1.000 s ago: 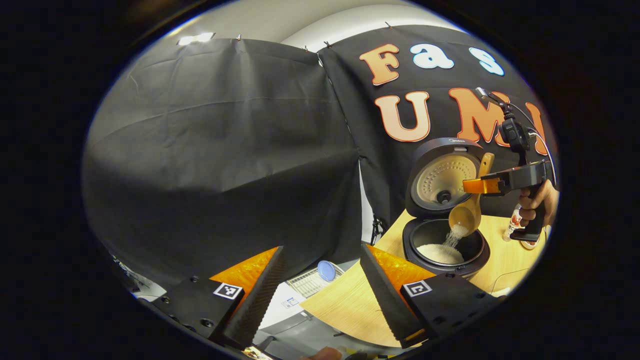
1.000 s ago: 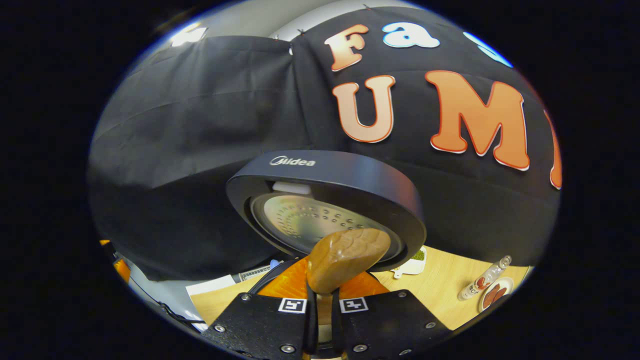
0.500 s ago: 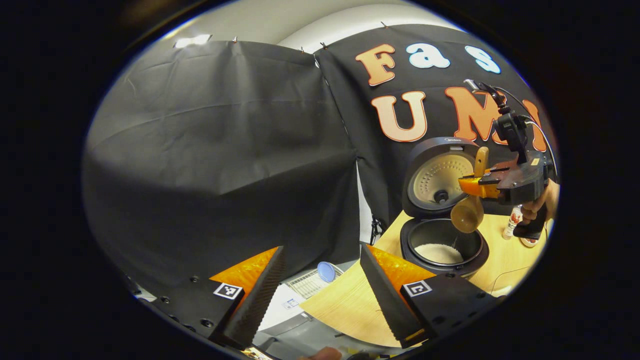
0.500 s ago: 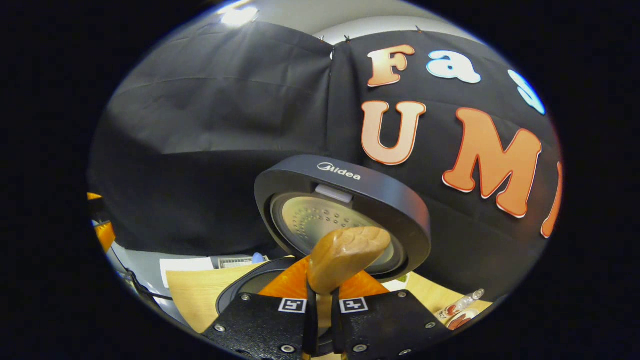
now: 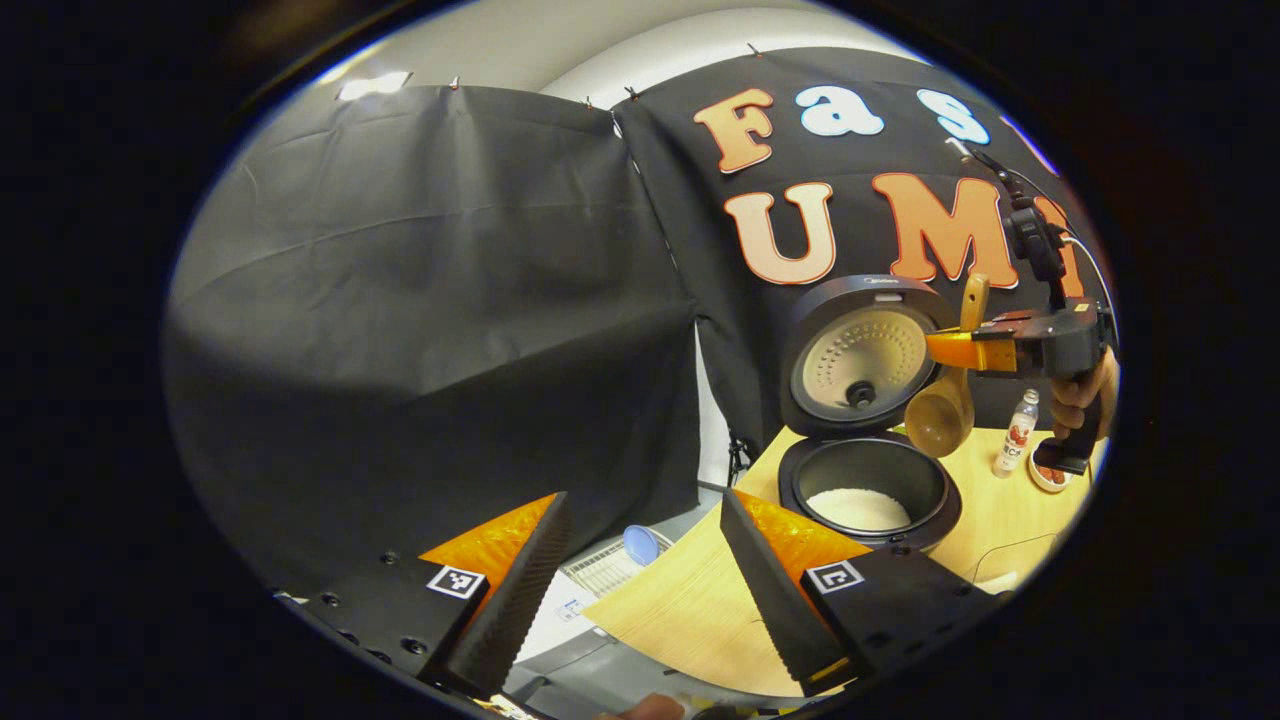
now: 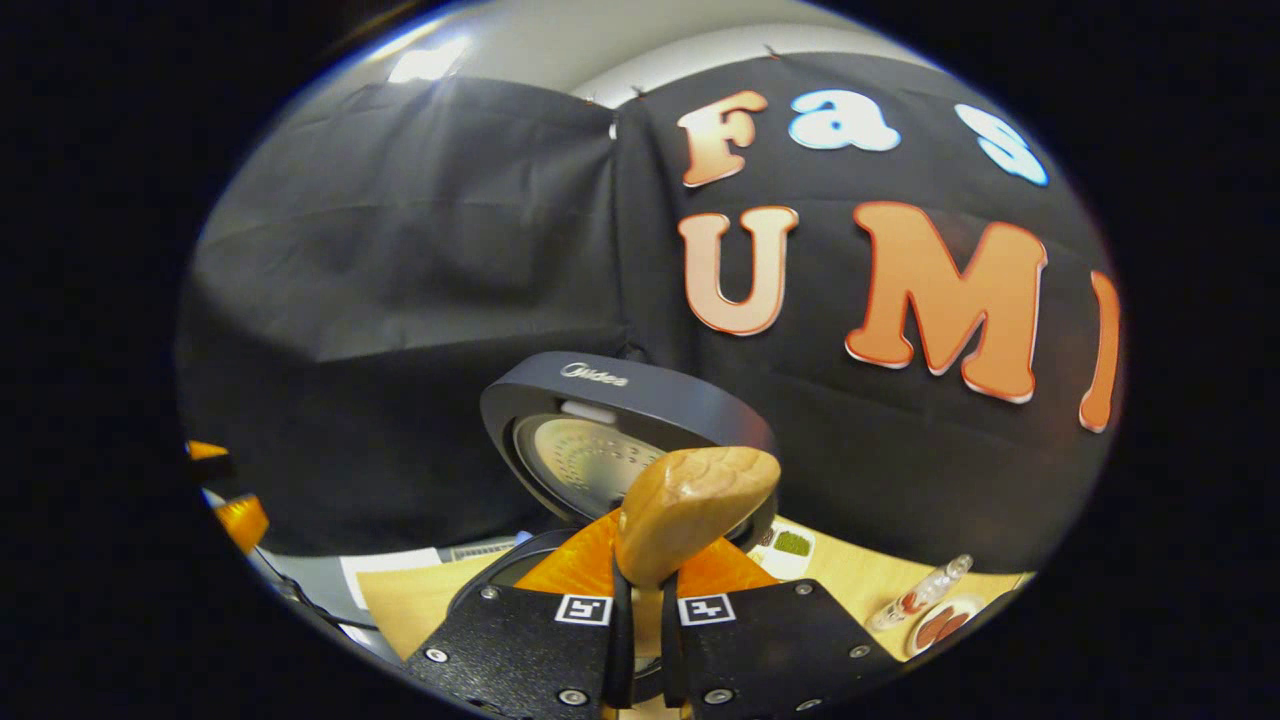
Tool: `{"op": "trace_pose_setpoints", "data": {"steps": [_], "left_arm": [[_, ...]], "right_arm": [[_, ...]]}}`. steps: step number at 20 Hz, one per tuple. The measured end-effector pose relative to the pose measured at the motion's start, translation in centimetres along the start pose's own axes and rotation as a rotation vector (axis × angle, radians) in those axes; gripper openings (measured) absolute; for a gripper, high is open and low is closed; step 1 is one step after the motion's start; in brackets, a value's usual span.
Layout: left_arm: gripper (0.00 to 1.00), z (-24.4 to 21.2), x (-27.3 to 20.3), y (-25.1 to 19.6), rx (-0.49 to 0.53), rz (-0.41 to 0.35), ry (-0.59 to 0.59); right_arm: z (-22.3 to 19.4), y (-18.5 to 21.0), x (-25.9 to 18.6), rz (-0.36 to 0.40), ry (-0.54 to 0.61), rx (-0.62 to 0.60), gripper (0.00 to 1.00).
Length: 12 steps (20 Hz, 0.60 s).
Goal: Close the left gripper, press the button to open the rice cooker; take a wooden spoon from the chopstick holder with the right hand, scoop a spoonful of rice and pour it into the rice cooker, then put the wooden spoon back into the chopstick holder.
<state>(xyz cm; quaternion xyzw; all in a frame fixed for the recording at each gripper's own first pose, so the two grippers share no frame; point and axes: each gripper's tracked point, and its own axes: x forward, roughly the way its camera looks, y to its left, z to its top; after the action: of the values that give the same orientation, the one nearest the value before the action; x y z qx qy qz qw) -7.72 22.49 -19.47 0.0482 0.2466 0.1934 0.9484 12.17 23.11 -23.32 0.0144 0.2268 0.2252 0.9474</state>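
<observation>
The black rice cooker stands open on the wooden table, its lid upright, white rice in the pot. Above the pot's right rim, my right gripper is shut on the handle of the wooden spoon, whose bowl hangs down and looks empty. In the right gripper view the spoon's handle end sticks up between the shut fingers of the right gripper, in front of the cooker lid. My left gripper is open, held left of the cooker with nothing between its fingers.
A small bottle and a little dish stand right of the cooker. A hand holds the right gripper. A white dish with something green lies behind the cooker. The table's left edge is near my left gripper.
Rice was falling from the spoon into the pot a second ago; the stream has stopped. The right gripper has lifted the spoon higher above the cooker. The left gripper stayed open.
</observation>
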Motion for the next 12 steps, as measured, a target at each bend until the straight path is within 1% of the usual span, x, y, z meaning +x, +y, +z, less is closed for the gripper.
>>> {"op": "trace_pose_setpoints", "data": {"steps": [2, 3, 4, 6, 7, 8, 9, 10, 12], "left_arm": [[1.0, 0.1, -0.3, -1.6, -0.008, -0.03, 0.003], [0.97, 0.2, -0.4, -2.3, -0.011, -0.044, 0.004], [1.0, 0.3, -0.6, -3.1, -0.01, -0.057, 0.005], [1.0, 0.5, -1.1, -4.6, 0.002, -0.08, -0.001], [1.0, 0.7, -1.4, -5.3, 0.009, -0.092, -0.005], [1.0, 0.9, -1.7, -6.1, 0.016, -0.104, -0.007], [1.0, 1.2, -2.1, -6.8, 0.022, -0.116, -0.01], [1.0, 1.4, -2.4, -7.5, 0.026, -0.129, -0.011], [1.0, 1.7, -2.9, -9.1, 0.036, -0.154, -0.017]], "right_arm": [[-0.1, -1.6, -1.3, -0.004, 0.016, 0.098, 0.1], [-0.4, -2.5, -2.2, -0.012, 0.027, 0.138, 0.1], [-0.8, -3.6, -3.0, -0.025, 0.033, 0.179, 0.1], [-1.7, -5.8, -4.8, -0.053, 0.043, 0.279, 0.1], [-2.2, -6.9, -5.8, -0.066, 0.05, 0.33, 0.14], [-2.9, -8.4, -7.0, -0.084, 0.052, 0.377, 0.1], [-3.1, -9.8, -7.9, -0.109, 0.051, 0.413, 0.14], [-3.7, -11.5, -9.0, -0.137, 0.047, 0.441, 0.1], [-5.0, -14.9, -11.7, -0.202, 0.042, 0.481, 0.1]]}}
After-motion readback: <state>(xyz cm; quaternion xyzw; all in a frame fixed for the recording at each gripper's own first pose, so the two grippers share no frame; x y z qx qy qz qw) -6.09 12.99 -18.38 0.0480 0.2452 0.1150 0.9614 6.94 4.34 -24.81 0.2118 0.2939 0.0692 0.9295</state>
